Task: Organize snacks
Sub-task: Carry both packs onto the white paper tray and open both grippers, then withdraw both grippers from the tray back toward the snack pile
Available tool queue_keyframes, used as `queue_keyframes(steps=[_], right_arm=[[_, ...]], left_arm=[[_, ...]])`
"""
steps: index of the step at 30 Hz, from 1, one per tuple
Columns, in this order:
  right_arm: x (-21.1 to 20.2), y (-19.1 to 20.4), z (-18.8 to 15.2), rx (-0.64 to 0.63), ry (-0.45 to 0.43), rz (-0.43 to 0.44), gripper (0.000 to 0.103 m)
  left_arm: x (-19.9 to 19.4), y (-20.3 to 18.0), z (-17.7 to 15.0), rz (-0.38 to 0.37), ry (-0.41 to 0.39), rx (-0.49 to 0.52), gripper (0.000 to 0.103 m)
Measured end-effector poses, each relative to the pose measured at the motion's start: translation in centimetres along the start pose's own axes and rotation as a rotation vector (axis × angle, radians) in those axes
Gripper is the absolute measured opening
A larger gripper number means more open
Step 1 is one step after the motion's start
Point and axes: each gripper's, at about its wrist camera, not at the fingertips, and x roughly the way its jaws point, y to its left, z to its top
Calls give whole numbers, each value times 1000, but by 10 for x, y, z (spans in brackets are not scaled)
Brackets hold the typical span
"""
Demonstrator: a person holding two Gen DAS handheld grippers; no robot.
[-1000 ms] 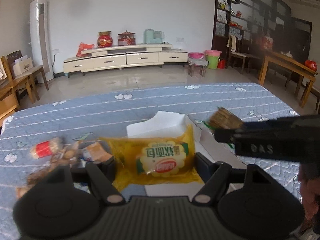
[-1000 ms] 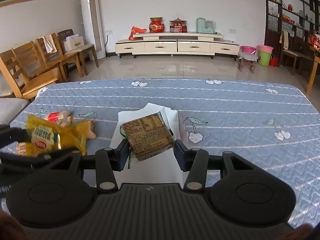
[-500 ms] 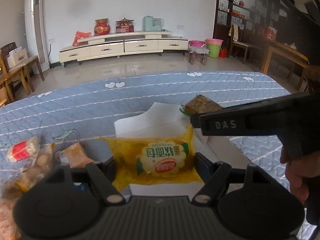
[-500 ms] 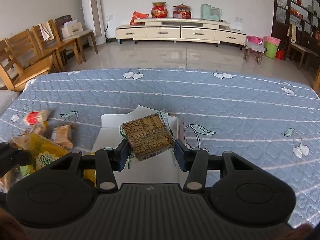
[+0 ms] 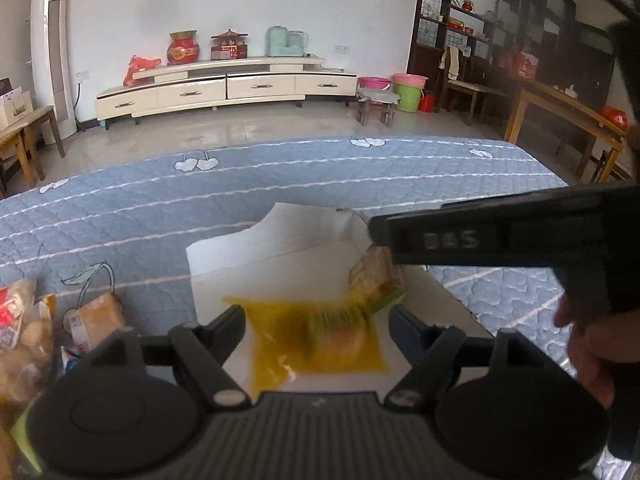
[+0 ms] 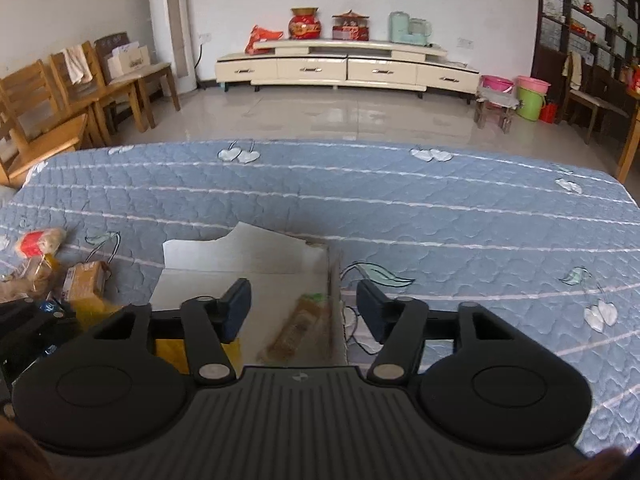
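L gripper [image 5: 316, 326] is released, jaws just opened a bit wider; the yellow bread pack [image 5: 320, 340], blurred, sits between and below the pads, not pinched, inside the white box [image 5: 248, 248]. R gripper [image 6: 303, 310] jaws have just been opening, released; brown snack pack [image 6: 294, 330] lies below them in the box by its R wall. 3-4 loose snacks [image 6: 82, 280] lie left of both grippers on the blue quilt [image 6: 400, 208].
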Motion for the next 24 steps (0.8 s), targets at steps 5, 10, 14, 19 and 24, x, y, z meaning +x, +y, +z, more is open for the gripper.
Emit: queue_keyframes(steps=[5,10,14,19,24], right_arm=[[-31,6,-5,-1,-39,-24,85],[-67,10,-13,26,-70,-36,92],[-92,21,-23,18,-87,-51,98],[-114,35,-38,23,-85,-42,99],[-131,49,-49,28,-83,-28,99]], left_arm=[[-25,1,-1,13,-27,-3,90],[-50,3,-3,51,-31,-10,91],[-73,9,-10,101,-33,-23,91],[-97,18,-20,151,-32,-34,92],[-116,29,-33,187,-44,-44,92]])
